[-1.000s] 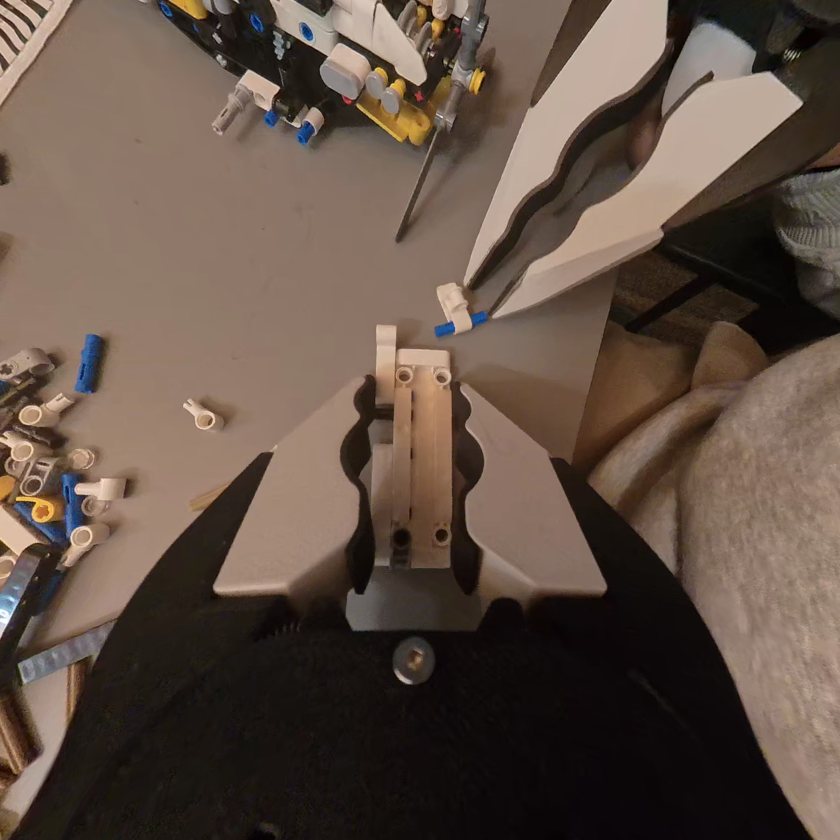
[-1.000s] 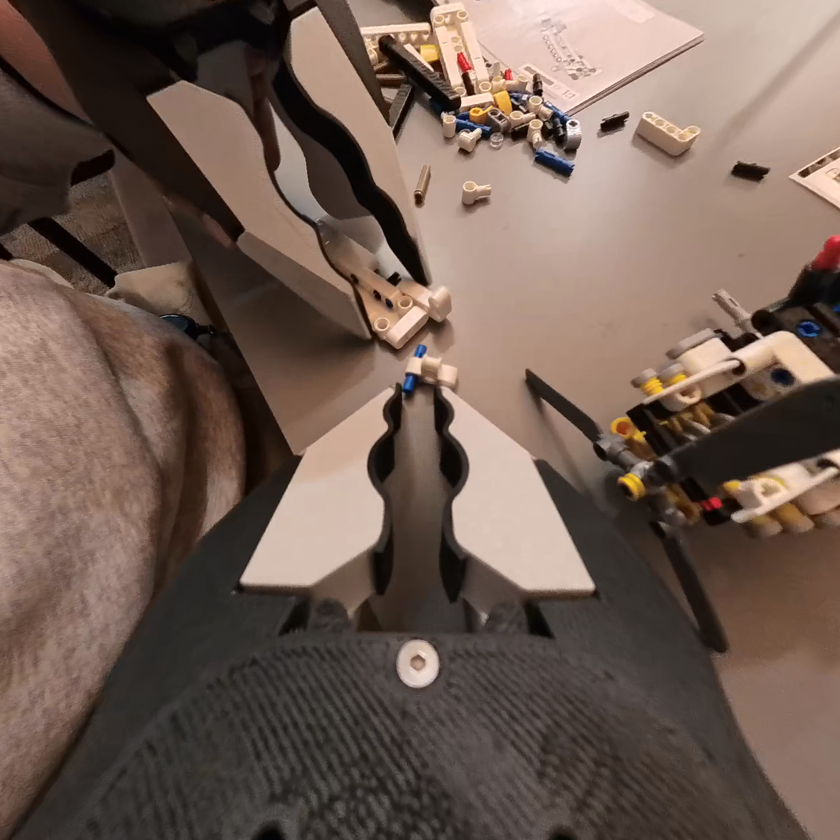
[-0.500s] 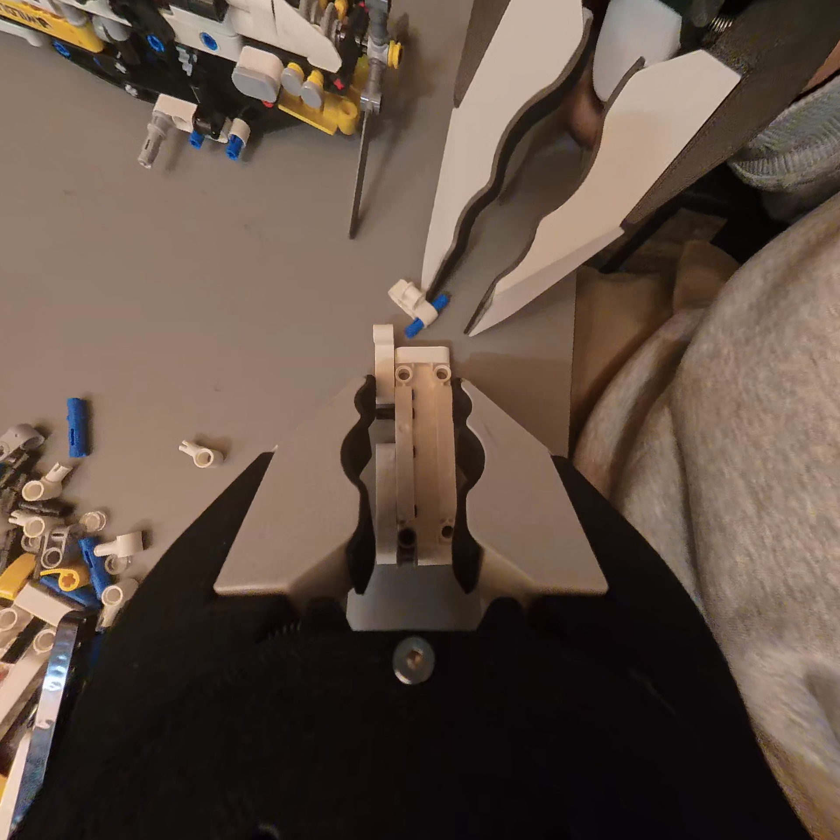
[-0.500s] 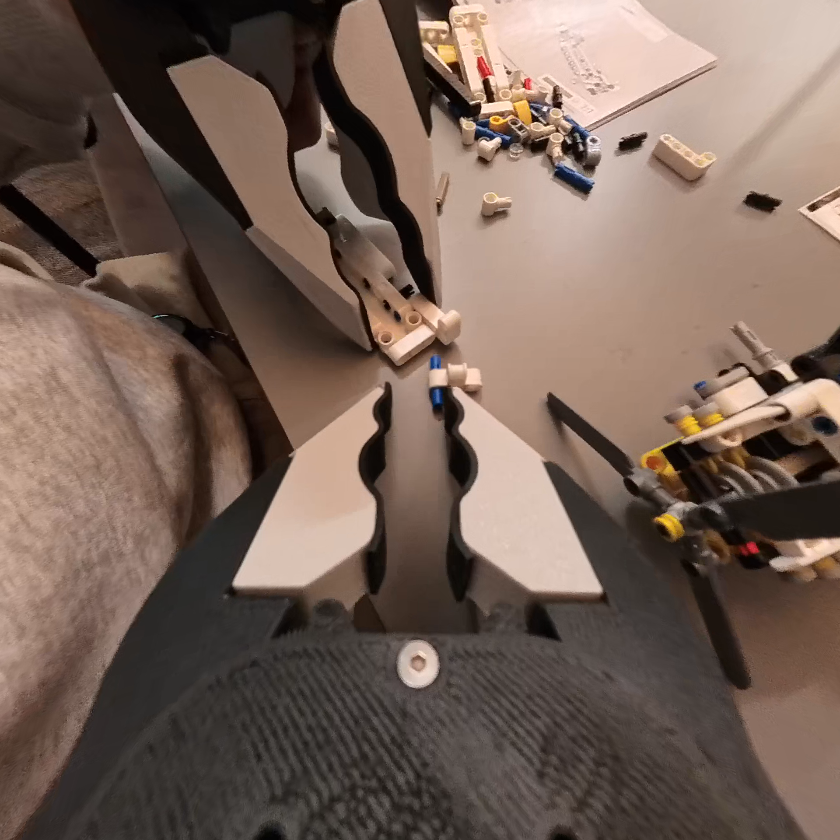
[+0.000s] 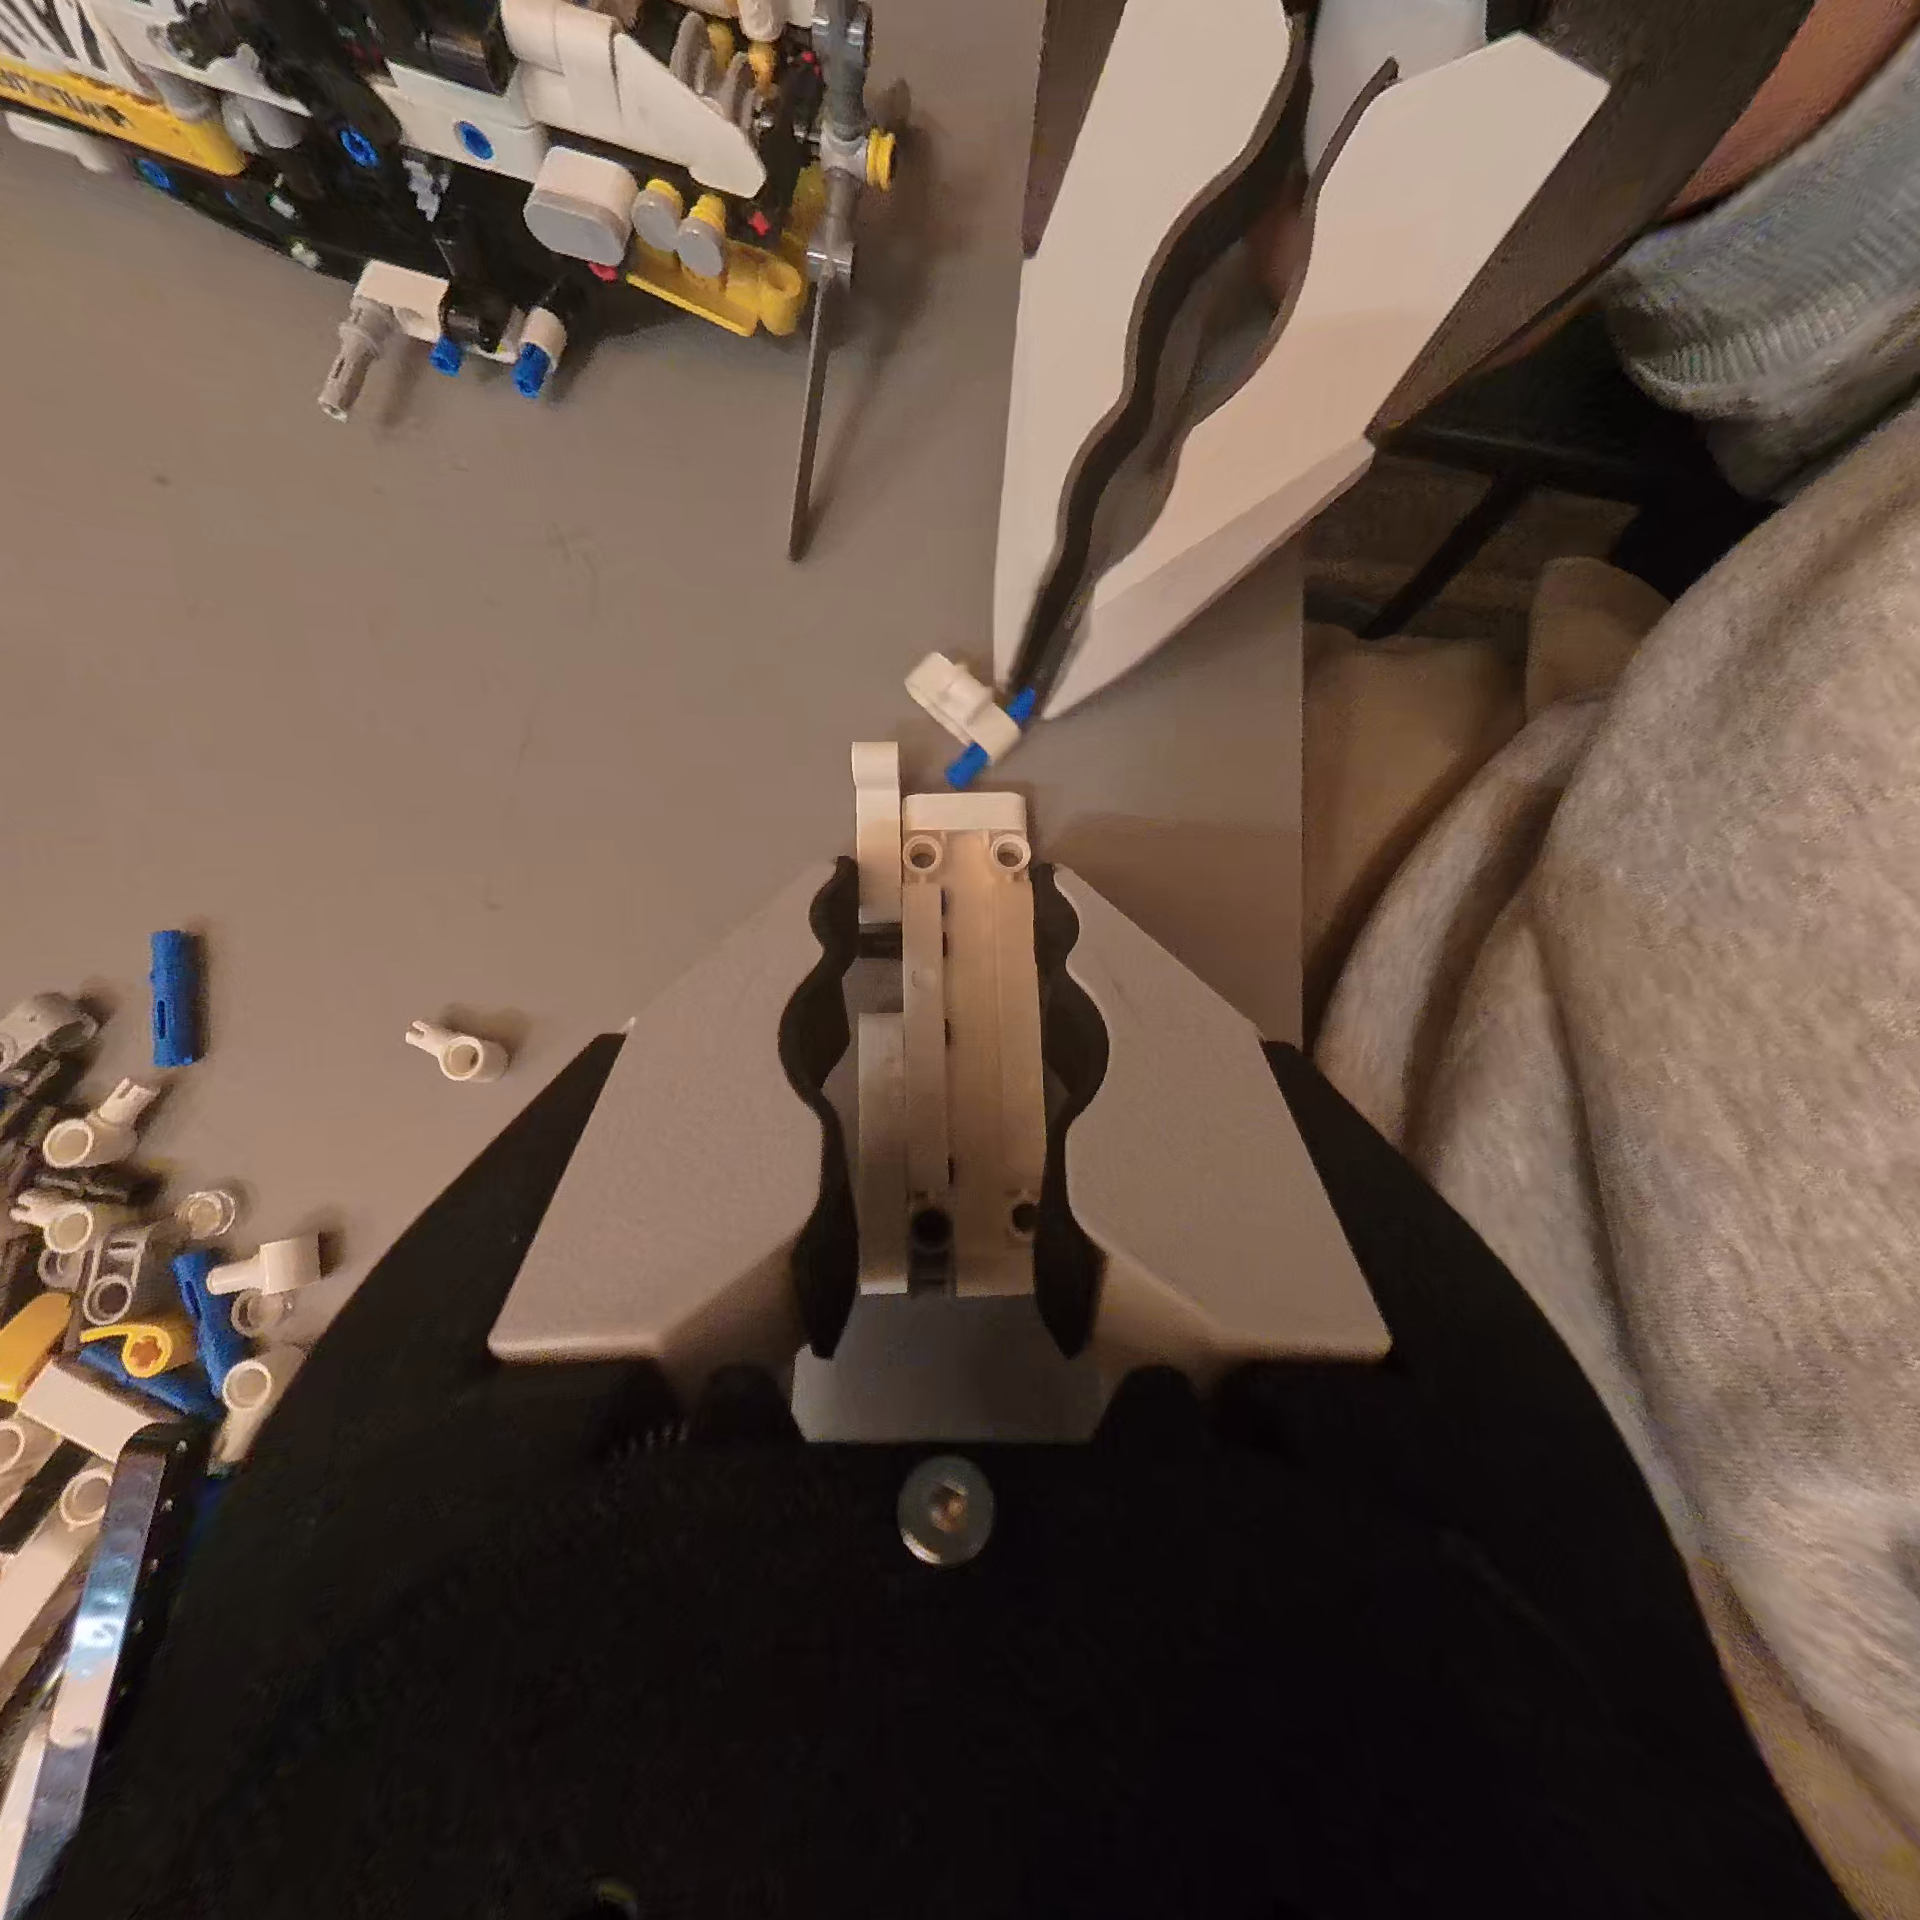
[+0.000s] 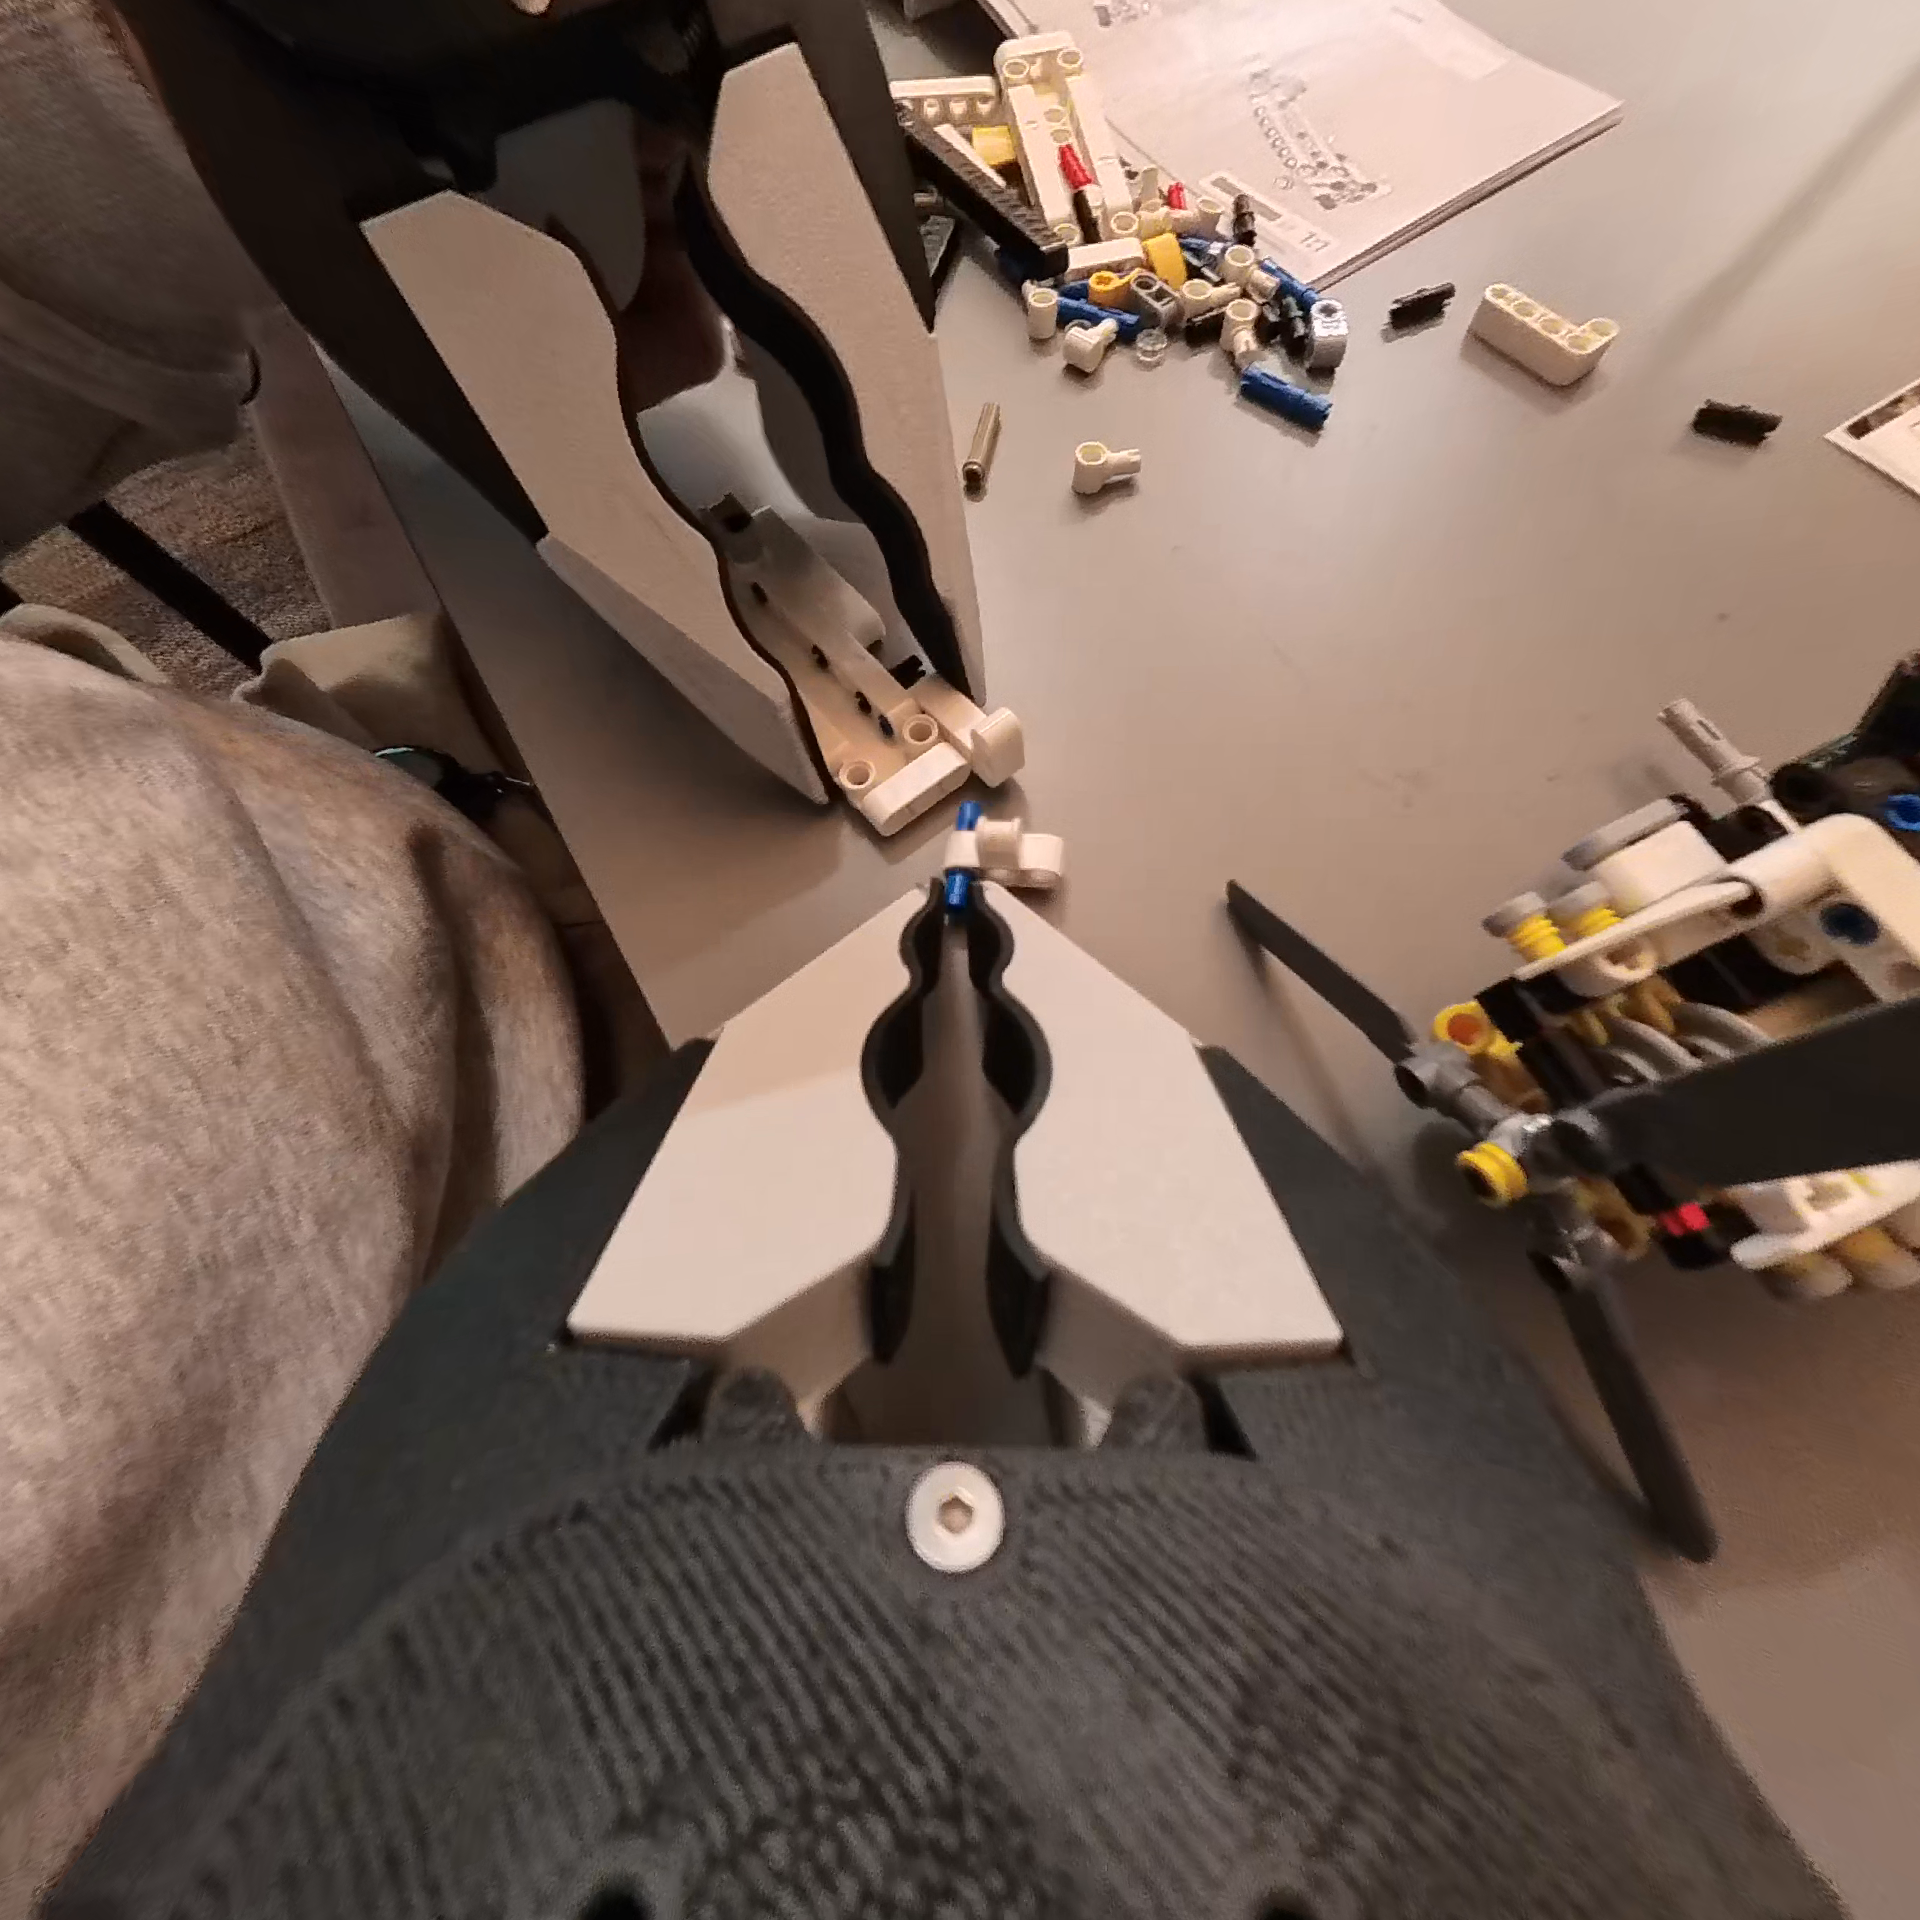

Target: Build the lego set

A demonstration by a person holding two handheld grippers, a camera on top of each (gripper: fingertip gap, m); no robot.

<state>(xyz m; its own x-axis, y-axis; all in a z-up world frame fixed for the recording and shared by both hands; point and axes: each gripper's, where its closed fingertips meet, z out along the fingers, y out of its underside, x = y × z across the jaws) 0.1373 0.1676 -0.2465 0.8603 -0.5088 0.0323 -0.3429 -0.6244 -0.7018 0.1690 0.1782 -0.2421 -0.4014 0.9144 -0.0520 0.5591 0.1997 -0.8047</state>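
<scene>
My left gripper [image 5: 940, 873] is shut on a white beam assembly [image 5: 966, 1039] and holds it lengthwise between the fingers, its end sticking out past the tips. My right gripper [image 6: 956, 906] is shut on the blue pin of a small white connector [image 6: 1013, 852], just above the grey table [image 6: 1351, 644]. The connector [image 5: 956, 707] hangs a short way from the assembly's front end, not touching it. The left gripper [image 6: 894, 748] with the assembly [image 6: 831, 644] shows at upper left in the right wrist view. The right gripper [image 5: 1023, 707] shows at upper right in the left wrist view.
The part-built black, white and yellow model [image 5: 520, 156] [image 6: 1662, 1039] stands nearby with a black blade [image 5: 816, 416] sticking out. A pile of loose parts [image 6: 1143, 281] [image 5: 104, 1247] lies beside an instruction booklet [image 6: 1299, 135]. The table edge [image 5: 1299, 831] and a person's grey clothing are on my right. Spacing between my two grippers at the tips: around 4 cm.
The right gripper opened slightly beside the connector, then closed on its blue pin and lifted it towards the assembly. The left gripper kept its hold and shifted little.
</scene>
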